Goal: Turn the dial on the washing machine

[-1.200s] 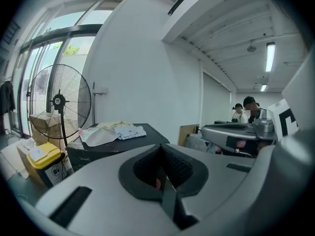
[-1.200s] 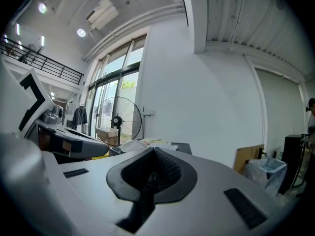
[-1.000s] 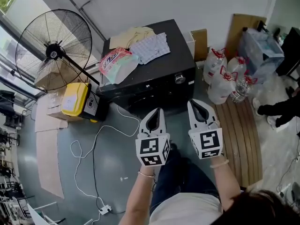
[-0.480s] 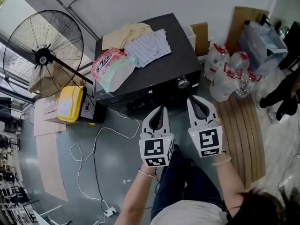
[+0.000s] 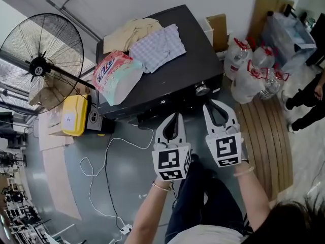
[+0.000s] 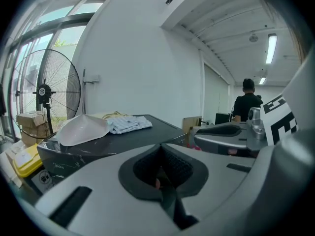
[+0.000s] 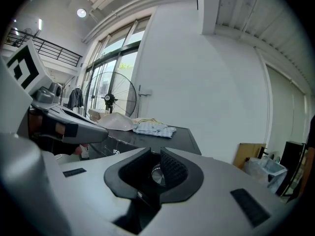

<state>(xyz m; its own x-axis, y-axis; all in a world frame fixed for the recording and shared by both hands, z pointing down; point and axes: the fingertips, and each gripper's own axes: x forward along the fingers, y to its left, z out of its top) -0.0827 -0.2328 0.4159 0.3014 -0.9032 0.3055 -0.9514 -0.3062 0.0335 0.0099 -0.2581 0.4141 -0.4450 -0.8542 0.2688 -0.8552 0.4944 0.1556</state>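
Dial on the washing machine faces the right gripper, whose empty jaws have just been opening slightly; left gripper closed.

No wording can be read. The pink-and-white plastic bag on the black washing machine bears red print that is too small to make out. The small white mark on the machine's front and the label on the yellow box are equally illegible.

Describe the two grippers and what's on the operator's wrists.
The left gripper and right gripper: pale grey shells, black ribbed pads, each carrying a white cube with black square markers. No cables visible. No sleeves on the forearms; a thin bracelet on each wrist.
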